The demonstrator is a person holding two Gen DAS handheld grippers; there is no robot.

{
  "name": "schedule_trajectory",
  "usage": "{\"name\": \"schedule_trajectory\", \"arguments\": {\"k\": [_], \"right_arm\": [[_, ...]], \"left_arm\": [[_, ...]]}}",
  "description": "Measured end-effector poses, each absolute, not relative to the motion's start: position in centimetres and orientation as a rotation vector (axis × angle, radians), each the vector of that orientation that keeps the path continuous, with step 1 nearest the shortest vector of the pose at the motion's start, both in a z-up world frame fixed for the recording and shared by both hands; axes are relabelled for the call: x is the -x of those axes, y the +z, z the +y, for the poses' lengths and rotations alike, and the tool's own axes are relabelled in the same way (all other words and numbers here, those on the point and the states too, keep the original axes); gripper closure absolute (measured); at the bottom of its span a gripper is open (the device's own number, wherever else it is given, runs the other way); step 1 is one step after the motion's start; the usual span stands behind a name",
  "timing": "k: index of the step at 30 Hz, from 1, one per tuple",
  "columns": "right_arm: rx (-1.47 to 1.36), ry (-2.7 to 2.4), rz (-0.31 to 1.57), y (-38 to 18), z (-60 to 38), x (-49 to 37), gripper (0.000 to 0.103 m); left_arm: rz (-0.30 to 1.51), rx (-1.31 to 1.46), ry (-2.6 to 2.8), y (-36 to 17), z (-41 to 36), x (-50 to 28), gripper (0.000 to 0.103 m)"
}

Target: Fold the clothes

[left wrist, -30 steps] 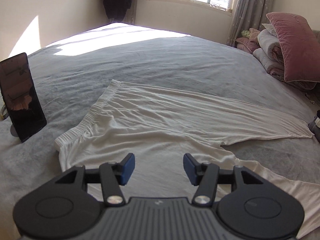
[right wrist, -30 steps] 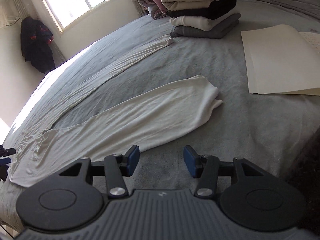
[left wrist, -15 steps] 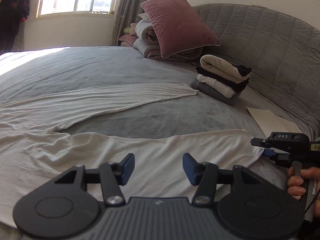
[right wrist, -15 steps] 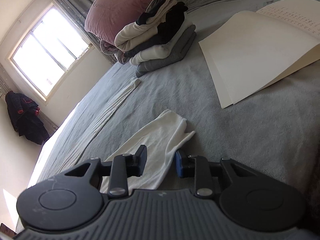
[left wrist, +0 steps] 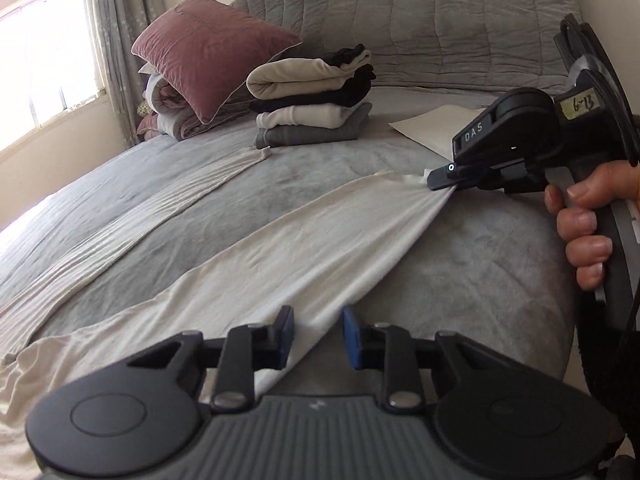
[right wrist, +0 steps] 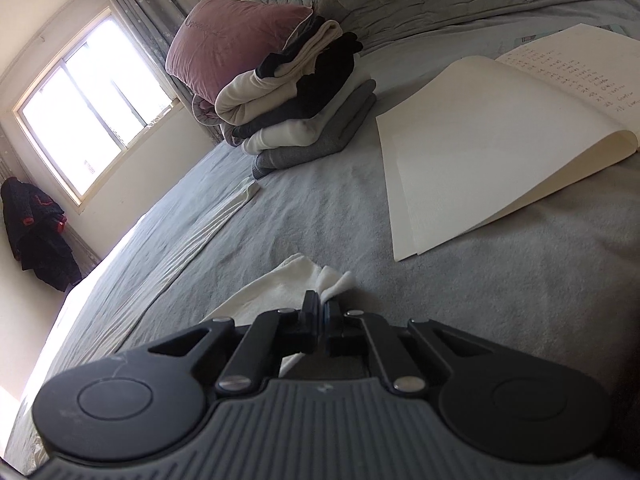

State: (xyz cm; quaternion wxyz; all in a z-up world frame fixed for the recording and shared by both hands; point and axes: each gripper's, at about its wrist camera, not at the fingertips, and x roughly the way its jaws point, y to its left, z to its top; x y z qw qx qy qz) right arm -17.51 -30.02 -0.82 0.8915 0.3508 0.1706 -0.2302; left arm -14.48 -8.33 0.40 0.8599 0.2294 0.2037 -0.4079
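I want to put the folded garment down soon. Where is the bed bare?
Bare grey blanket lies below the open cream notebook, and between the two white trouser legs. Crowded: folded clothes stack and pink velvet pillow by the headboard.

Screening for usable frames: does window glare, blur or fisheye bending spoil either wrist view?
Left wrist view: window blown out, headboard bowed by the fisheye, white garment sharp. Right wrist view: same window overexposed, sunlit bed washed out at left, notebook sharp; dark vignette in the corners of both.
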Motion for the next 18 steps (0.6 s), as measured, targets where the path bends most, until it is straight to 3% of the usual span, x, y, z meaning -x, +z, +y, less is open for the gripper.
{"name": "schedule_trajectory", "arguments": {"k": [8,15,17,18], "right_arm": [[-0.551,-0.462,0.352,1.0,-28.9,18.9,0.102],[-0.485,-0.492,0.462,-0.1,-27.9,18.8,0.101],[-0.477,-0.493,0.456,0.3,-27.8,18.9,0.099],[-0.473,-0.493,0.453,0.5,-27.8,18.9,0.091]], "left_arm": [[0.442,-0.425,-0.898,1.4,-7.9,15.5,0.102],[0.487,-0.425,-0.933,0.3,-7.7,15.5,0.101],[0.494,-0.411,-0.943,0.7,-7.4,15.4,0.099],[0.496,-0.403,-0.948,0.9,-7.2,15.3,0.097]]}}
